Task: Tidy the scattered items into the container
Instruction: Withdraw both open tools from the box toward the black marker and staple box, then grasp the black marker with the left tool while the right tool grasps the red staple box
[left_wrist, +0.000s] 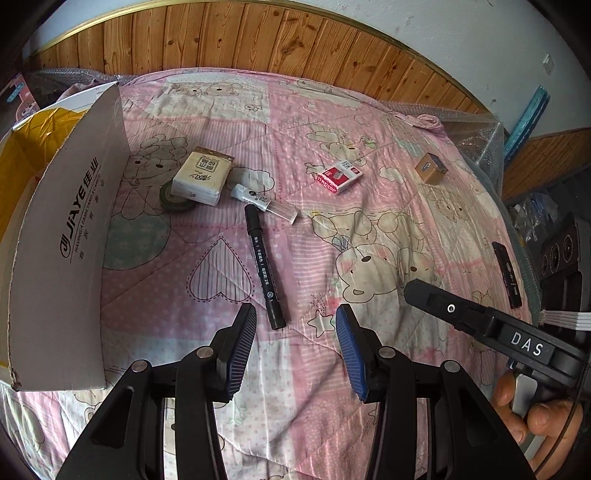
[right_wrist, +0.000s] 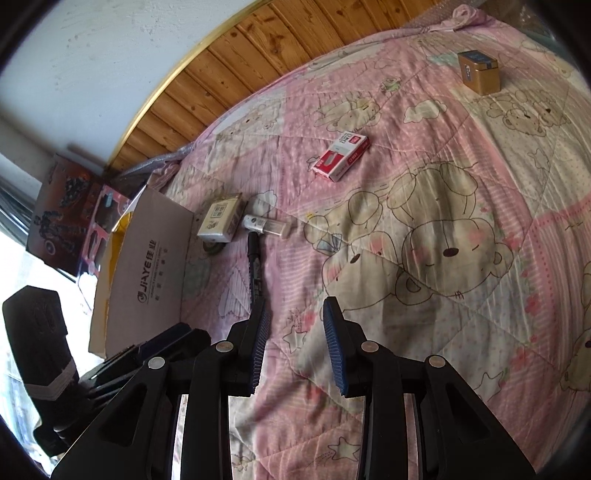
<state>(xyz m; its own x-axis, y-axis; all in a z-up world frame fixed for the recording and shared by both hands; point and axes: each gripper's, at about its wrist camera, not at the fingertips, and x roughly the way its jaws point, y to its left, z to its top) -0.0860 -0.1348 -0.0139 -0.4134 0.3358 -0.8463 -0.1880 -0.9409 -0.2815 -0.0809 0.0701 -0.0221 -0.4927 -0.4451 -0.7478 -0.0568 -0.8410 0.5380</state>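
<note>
Quilt (left_wrist: 303, 122): black marker (left_wrist: 263, 264), tissue pack (left_wrist: 202, 180), staples box (left_wrist: 339, 176) (red), cardboard box (left_wrist: 62, 236). Left gripper (left_wrist: 295, 325), right gripper (right_wrist: 295, 317): both spread wide, empty.

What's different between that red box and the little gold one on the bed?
The red box lies flat and is thin; the gold box is chunkier and stands taller. The red box is red and white; the gold box has a dark blue band. The gold box lies farther from the cardboard container. Both rest on the quilt, untouched.
</note>
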